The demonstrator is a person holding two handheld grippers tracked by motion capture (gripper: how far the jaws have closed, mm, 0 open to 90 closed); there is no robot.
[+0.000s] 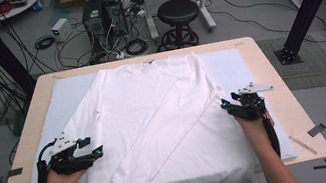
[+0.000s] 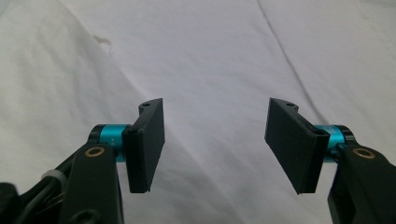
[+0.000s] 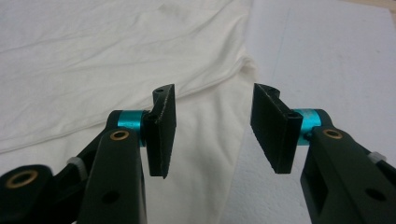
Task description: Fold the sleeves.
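Note:
A white long-sleeved shirt (image 1: 151, 93) lies spread flat on a pale mat (image 1: 242, 64), collar at the far side. One sleeve (image 1: 159, 140) is folded diagonally across the body, its cuff near the front left. My left gripper (image 1: 93, 147) hovers at the shirt's lower left, pointing right. In the left gripper view it (image 2: 217, 140) is open over plain white cloth (image 2: 210, 56). My right gripper (image 1: 228, 103) sits at the shirt's right side. It (image 3: 212, 130) is open, and the shirt's side edge (image 3: 224, 154) runs between the jaws, with bare mat (image 3: 327, 56) to the right.
The mat covers most of a wooden table (image 1: 282, 101). A thin stick (image 1: 303, 144) lies near the table's front right corner. Beyond the far edge stand a black stool (image 1: 178, 12), computer towers (image 1: 102, 16) and loose cables on the floor.

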